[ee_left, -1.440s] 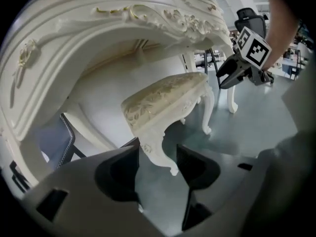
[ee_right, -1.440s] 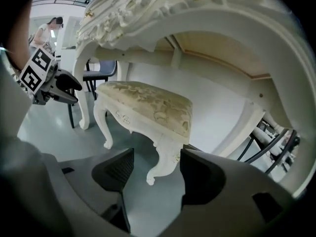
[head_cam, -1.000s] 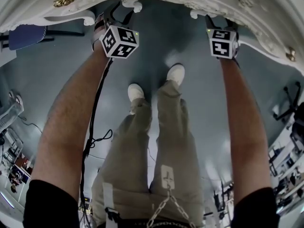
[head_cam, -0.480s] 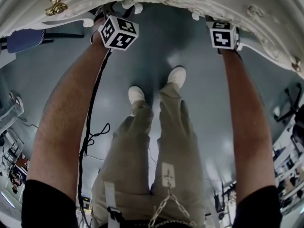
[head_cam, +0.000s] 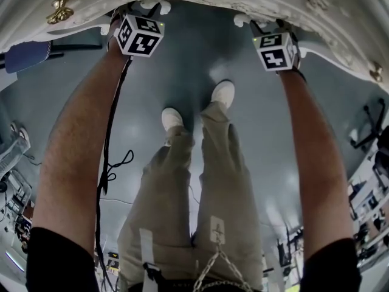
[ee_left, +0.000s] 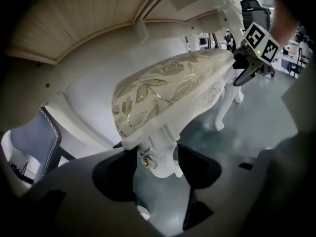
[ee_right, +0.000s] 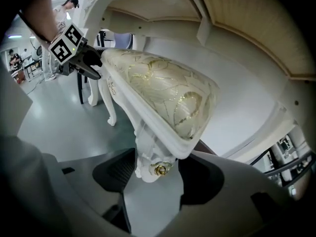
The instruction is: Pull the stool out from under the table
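Left gripper view: the left gripper [ee_left: 157, 174] points in under the carved white table [ee_left: 74, 19], whose pale wooden underside fills the top of the view. Beneath that table stands the upholstered stool [ee_left: 168, 83], with a cream seat patterned in gold leaves and a white carved frame. One near corner of the stool, marked by a small gold rosette [ee_left: 146, 158], sits between the jaws. The jaws stand wide apart and have just been opening. Their dark pads [ee_left: 113, 174] lie close on either side of the corner without clamping it. A blue-grey chair [ee_left: 34, 142] shows beside the table.

Right gripper view: the right gripper [ee_right: 158, 177] also reaches under the table, at the stool's other near corner. A second gold rosette [ee_right: 160, 169] lies between its jaws there. These jaws are spread wide as well, and the pads [ee_right: 202, 179] flank the corner closely but do not grip it. The left gripper shows at the far end of the seat, below the table's front edge, with its tips at the seat's rim.

Head view: both forearms [head_cam: 79, 145] stretch toward the table's carved front edge. The two marker cubes [head_cam: 138, 35] sit just short of that edge, and the jaws and the stool are hidden beneath the table top. A brass knob [head_cam: 59, 10] sits on the table's front. The person's white shoes [head_cam: 173, 118] stand on the grey floor [head_cam: 261, 132] in front of the table.
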